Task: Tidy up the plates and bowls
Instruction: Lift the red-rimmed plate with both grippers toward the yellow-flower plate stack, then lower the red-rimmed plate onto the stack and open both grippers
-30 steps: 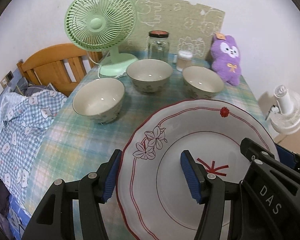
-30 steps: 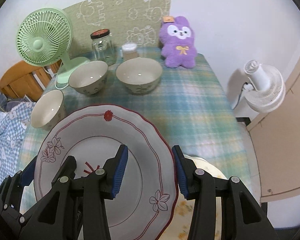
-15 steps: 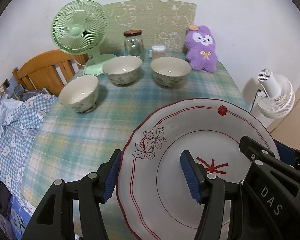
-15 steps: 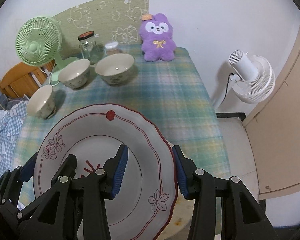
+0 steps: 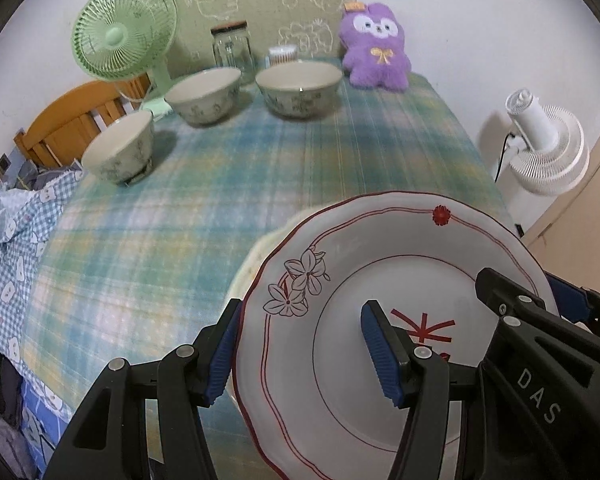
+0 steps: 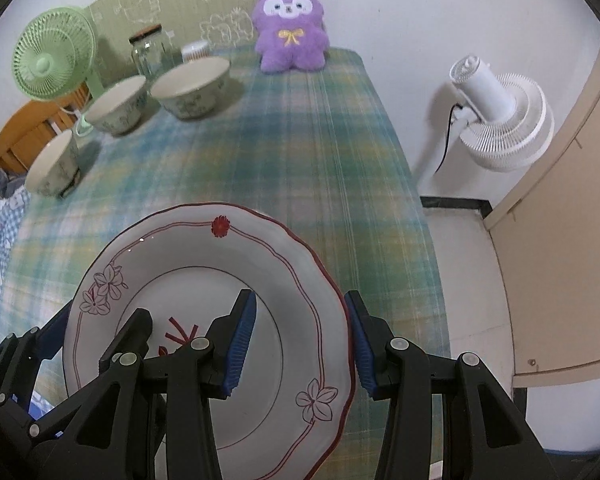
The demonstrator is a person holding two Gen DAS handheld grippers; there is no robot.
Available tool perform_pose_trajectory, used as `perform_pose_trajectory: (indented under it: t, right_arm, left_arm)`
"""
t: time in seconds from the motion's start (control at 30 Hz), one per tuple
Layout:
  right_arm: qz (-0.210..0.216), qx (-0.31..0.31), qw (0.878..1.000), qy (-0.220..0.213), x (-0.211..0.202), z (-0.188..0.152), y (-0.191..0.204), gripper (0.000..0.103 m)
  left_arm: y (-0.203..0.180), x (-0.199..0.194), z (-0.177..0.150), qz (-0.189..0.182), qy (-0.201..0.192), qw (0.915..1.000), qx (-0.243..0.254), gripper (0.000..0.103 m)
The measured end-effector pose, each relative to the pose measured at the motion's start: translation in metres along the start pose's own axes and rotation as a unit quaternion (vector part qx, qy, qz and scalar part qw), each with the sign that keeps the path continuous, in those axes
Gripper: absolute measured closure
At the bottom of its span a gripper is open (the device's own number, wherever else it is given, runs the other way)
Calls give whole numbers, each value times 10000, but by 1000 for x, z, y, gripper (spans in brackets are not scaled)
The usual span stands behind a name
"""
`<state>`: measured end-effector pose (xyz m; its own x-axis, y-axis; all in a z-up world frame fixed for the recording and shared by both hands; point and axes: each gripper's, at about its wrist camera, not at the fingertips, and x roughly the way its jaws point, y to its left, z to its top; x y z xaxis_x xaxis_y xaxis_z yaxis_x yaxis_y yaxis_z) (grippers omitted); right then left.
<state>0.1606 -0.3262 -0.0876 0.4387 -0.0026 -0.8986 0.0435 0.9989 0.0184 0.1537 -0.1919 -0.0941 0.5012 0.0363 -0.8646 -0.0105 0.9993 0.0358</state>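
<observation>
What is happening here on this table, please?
A person holds one two-finger gripper in each hand, and both are clamped on the same white plate with red trim and flowers: the left gripper on its left rim, the right gripper on its right rim. The plate is carried over the near end of the checked tablecloth. A yellowish plate shows just beneath its left edge. Three bowls wait at the far end, not stacked.
</observation>
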Motion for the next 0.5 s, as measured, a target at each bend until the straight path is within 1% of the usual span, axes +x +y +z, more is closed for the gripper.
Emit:
perform_pose_trajectory:
  t: [0.33,0.5]
  right_arm:
    - [73,-49,9996,279,25,-5,-6,54]
    - [16,-115,9995,286,28,-4,-5,54]
  left_arm:
    - [-9,18,-8,140,250,9996,25,42]
    - [-11,22,-9,157,293,9994,38,42]
